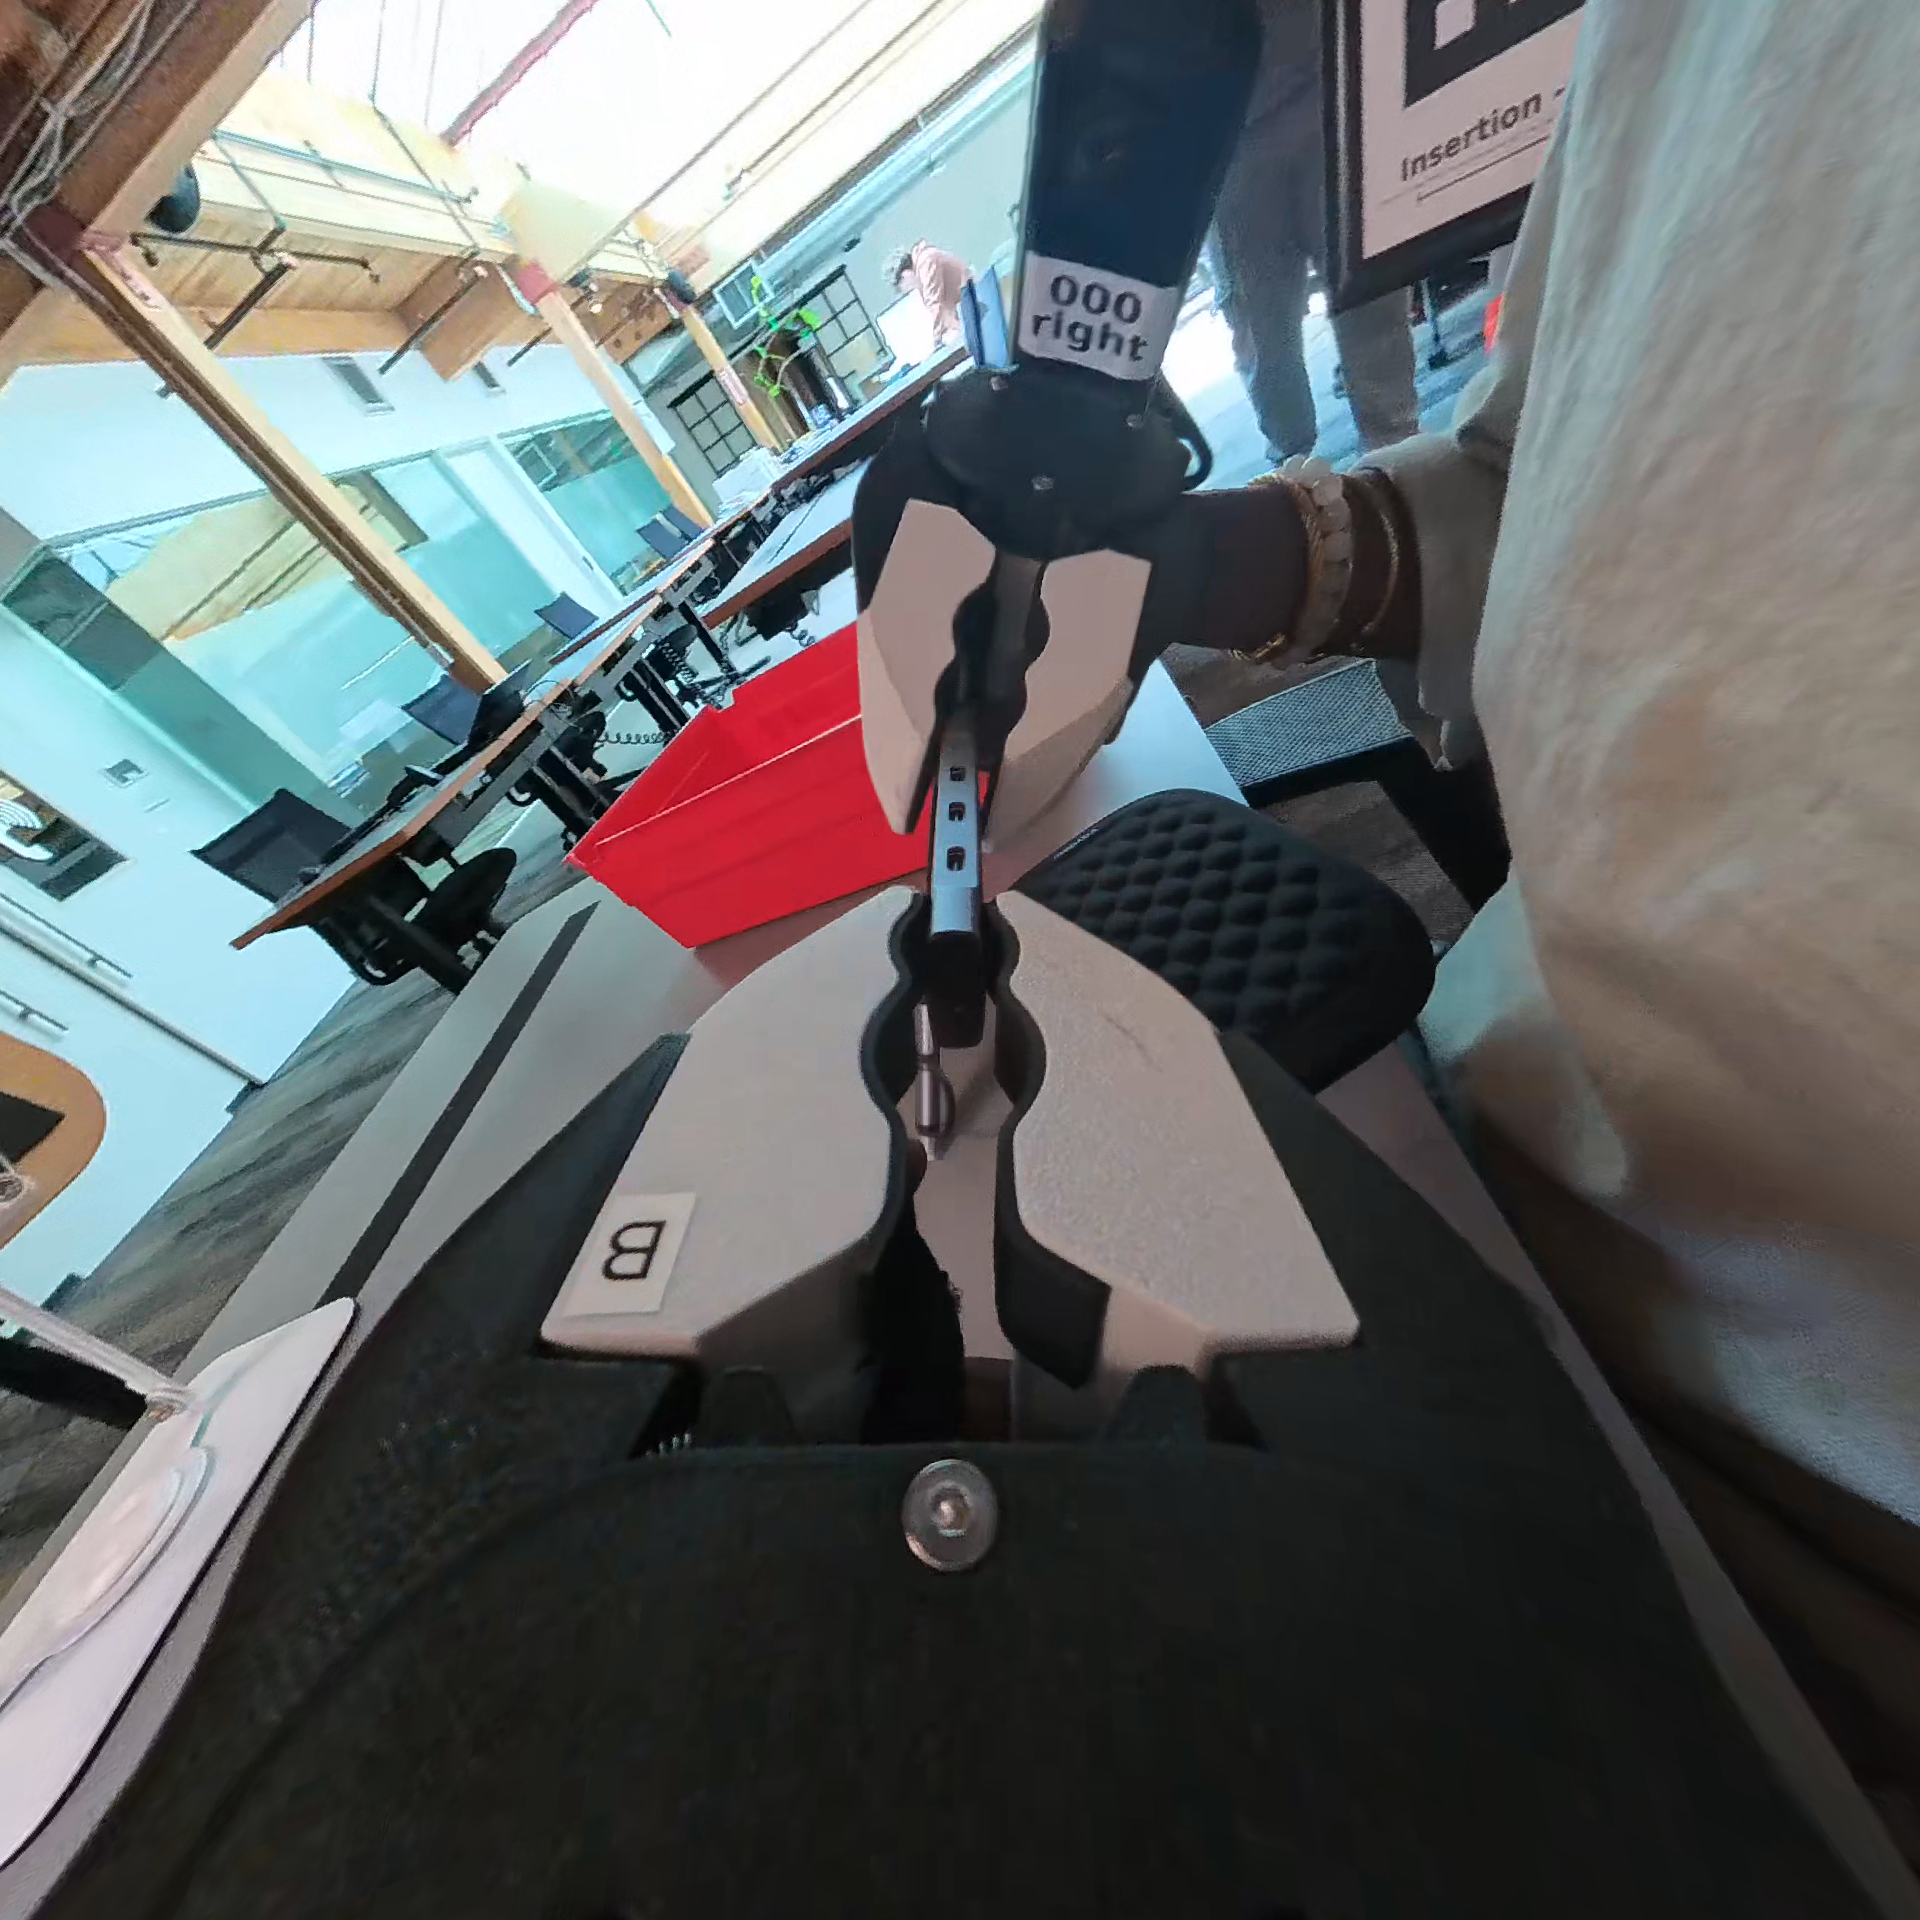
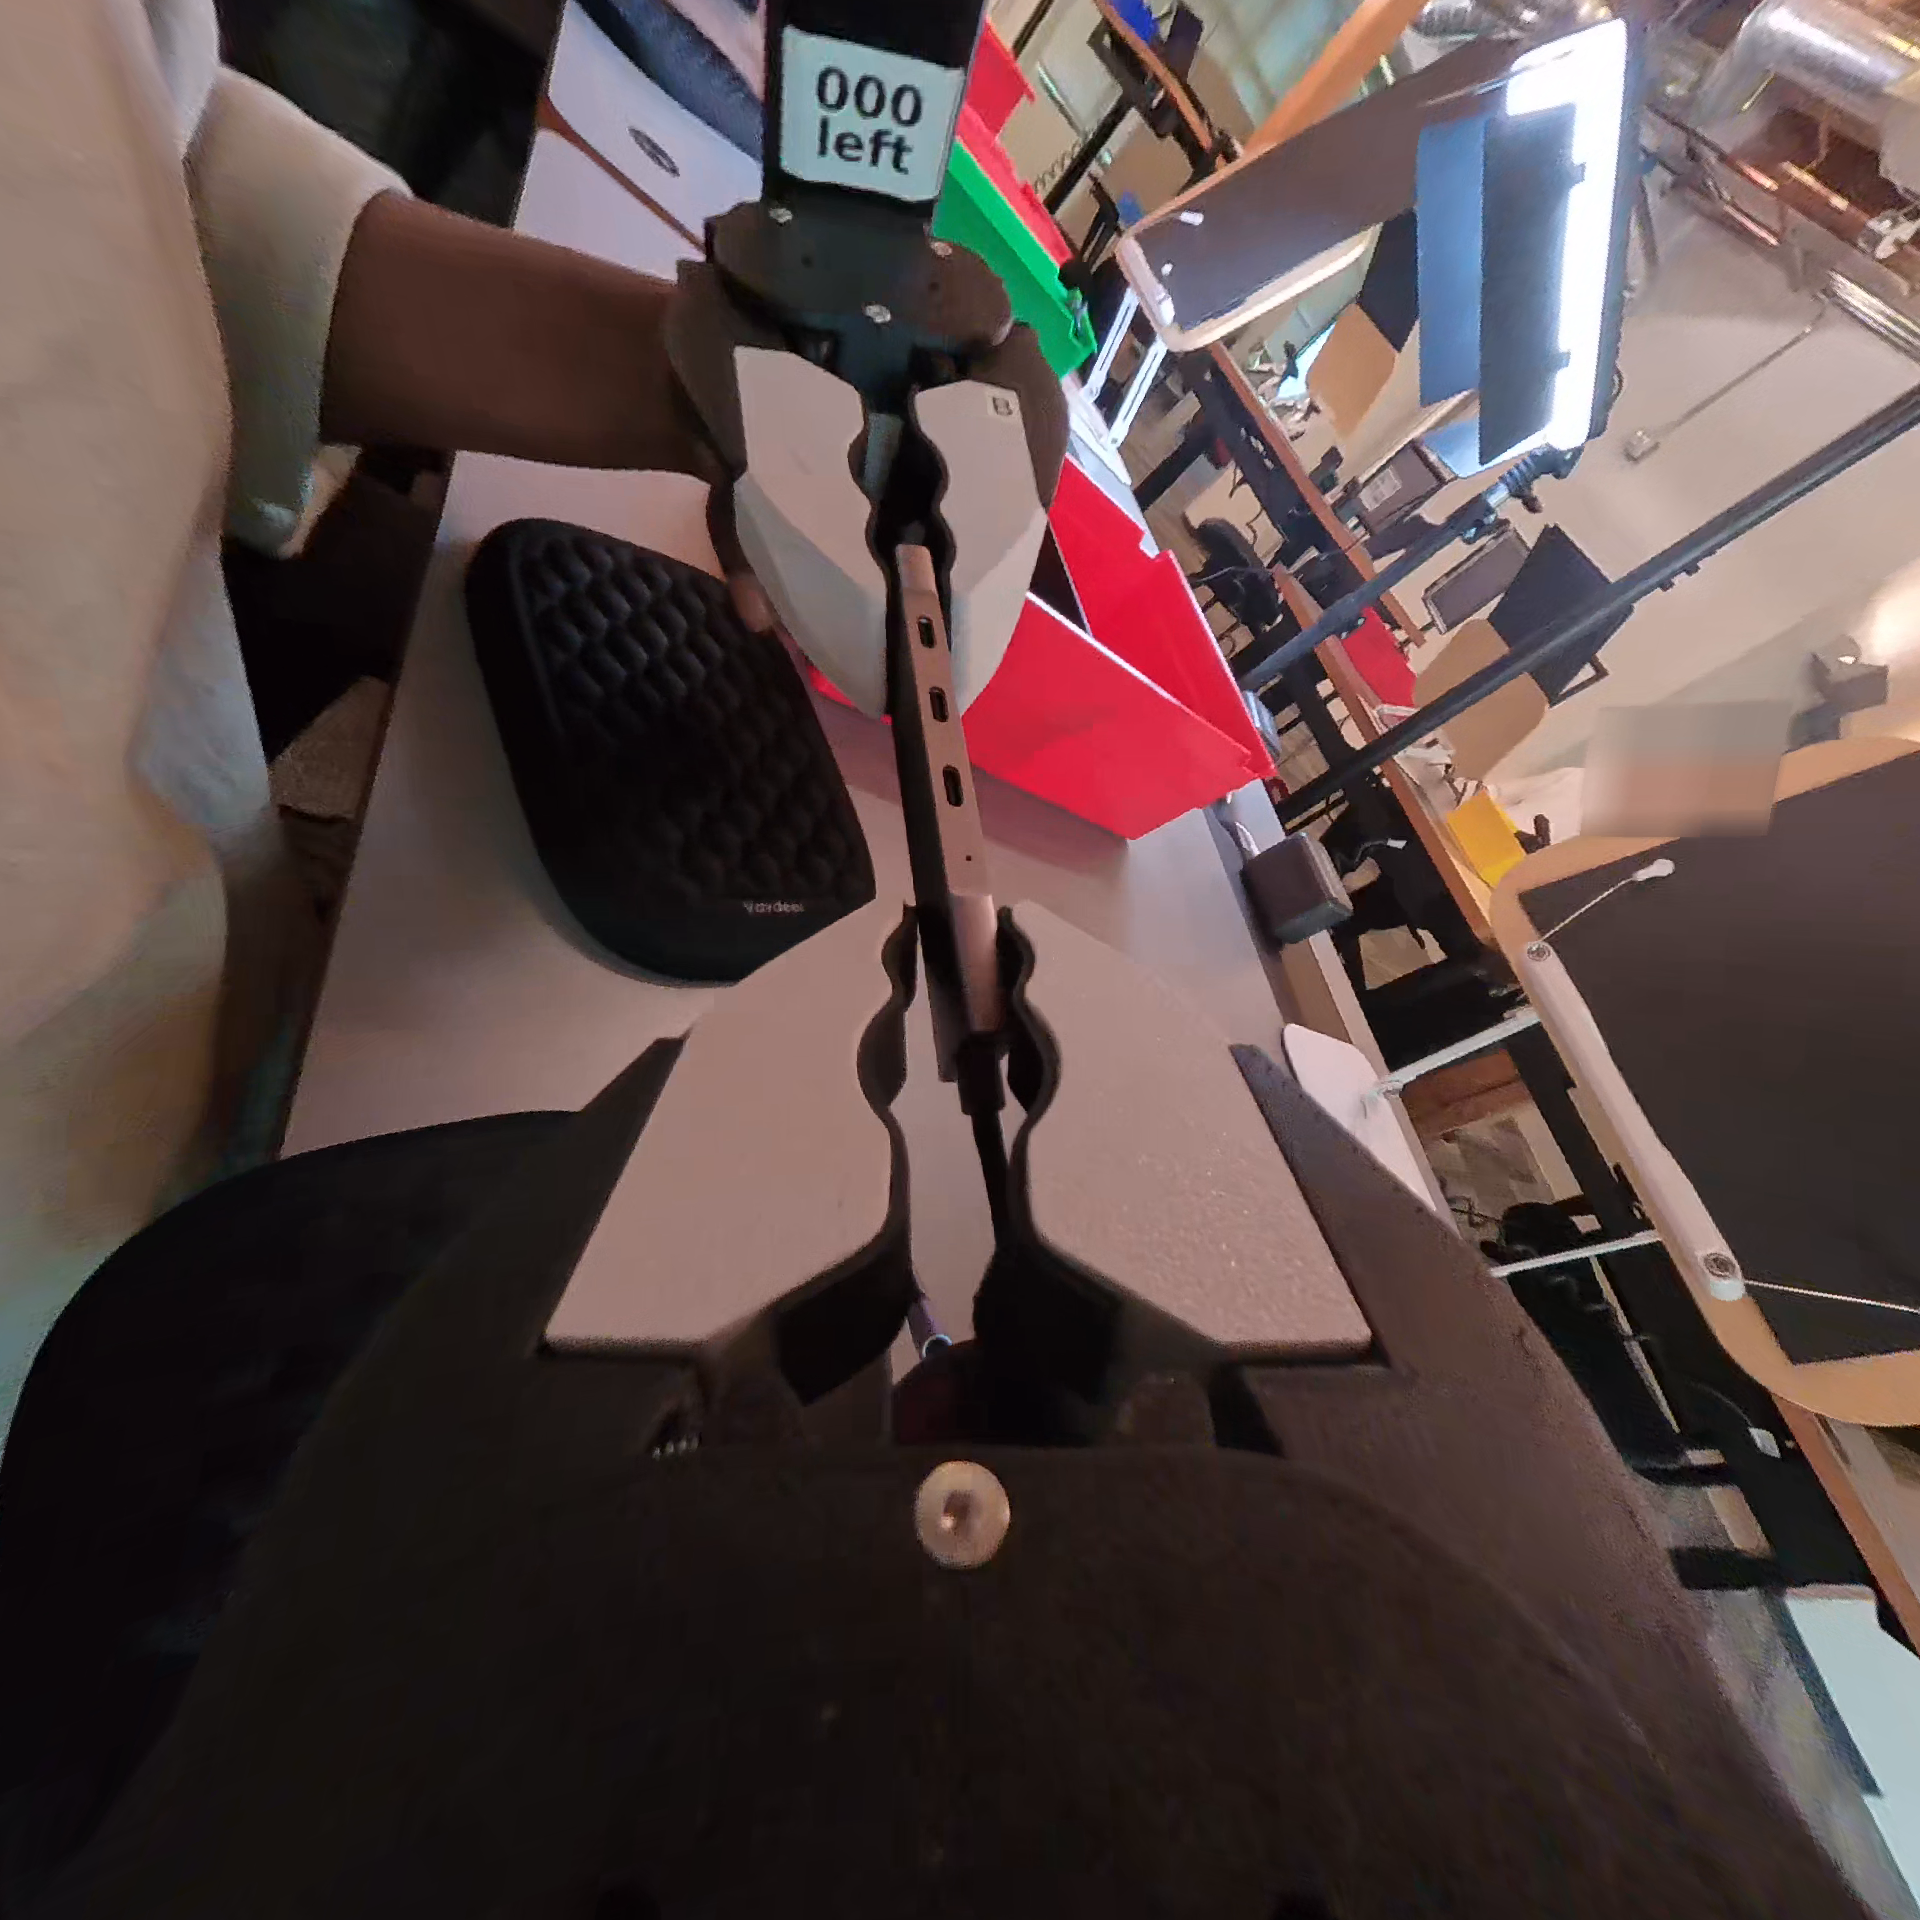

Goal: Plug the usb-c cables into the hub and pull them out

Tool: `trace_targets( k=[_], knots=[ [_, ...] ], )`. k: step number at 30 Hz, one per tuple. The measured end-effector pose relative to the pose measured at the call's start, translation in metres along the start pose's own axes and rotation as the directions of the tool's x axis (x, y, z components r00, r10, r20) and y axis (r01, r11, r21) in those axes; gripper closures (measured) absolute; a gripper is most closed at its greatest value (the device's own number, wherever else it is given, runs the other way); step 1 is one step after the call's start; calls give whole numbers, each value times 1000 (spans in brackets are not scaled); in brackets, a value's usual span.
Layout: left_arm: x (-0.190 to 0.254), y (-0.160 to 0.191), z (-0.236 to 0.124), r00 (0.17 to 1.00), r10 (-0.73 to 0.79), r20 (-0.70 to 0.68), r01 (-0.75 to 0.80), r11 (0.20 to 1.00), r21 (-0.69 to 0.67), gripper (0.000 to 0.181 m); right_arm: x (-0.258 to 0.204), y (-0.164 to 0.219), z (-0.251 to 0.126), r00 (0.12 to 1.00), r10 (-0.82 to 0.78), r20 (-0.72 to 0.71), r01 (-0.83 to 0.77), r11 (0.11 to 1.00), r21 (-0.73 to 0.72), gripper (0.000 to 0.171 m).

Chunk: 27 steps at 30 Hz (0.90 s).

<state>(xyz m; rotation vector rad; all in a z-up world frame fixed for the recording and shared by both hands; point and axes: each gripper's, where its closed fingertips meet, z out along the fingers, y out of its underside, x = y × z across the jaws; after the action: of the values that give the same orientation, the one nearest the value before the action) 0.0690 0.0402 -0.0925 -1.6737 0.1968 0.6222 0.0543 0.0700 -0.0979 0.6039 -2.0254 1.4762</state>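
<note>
A slim grey USB-C hub (image 2: 940,748) with three ports on its side hangs above the table, held at both ends. My right gripper (image 2: 961,925) is shut on the end where the hub's black cable (image 2: 992,1153) runs back between its fingers. My left gripper (image 2: 925,701) is shut on the other end. In the left wrist view the hub (image 1: 958,800) spans from the right gripper (image 1: 956,826) to my left gripper (image 1: 951,920). Behind that end, a black piece and a grey metal plug (image 1: 925,1081) sit between the left fingers. No cable sits in the side ports.
A black padded rest (image 2: 665,748) lies on the grey table (image 2: 436,935) under the hub, next to a red bin (image 2: 1101,707). Green and red bins (image 2: 1008,249) stand farther back. A person in a cream sleeve (image 1: 1662,831) is close on one side. There is about 4 centimeters between the tips of the two grippers.
</note>
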Motion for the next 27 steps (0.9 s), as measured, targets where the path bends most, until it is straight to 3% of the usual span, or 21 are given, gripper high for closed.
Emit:
trace_targets(
  k=[4, 6, 9, 13, 19, 23, 27],
  knots=[
    [-16, 8, 1, 993, -50, 103, 55, 997, -46, 166, 7, 10, 0, 999, -19, -41, 15, 995, -94, 162],
    [-32, 6, -10, 976, -33, 217, 47, 997, -60, 144, 28, 27, -7, 978, -116, -172, 71, 967, -246, 163],
    [-60, -3, -43, 900, -115, 421, 130, 991, -7, 131, 38, 62, -24, 928, -317, -195, 170, 826, -537, 163],
    [-82, -7, -97, 751, -243, 613, 251, 965, 75, 126, 10, 95, -28, 949, -299, -100, 151, 710, -688, 163],
    [-98, 10, -168, 559, -174, 811, 329, 944, -24, 127, -26, 116, -26, 988, -151, -36, 76, 673, -735, 162],
    [-94, 23, -205, 483, -177, 858, 440, 896, -62, 127, -47, 110, -20, 996, 93, -14, -78, 739, -669, 154],
    [-83, 45, -240, 426, -143, 893, 578, 803, -147, 126, -40, 83, -21, 960, 278, -40, -257, 814, -521, 133]
  ],
)
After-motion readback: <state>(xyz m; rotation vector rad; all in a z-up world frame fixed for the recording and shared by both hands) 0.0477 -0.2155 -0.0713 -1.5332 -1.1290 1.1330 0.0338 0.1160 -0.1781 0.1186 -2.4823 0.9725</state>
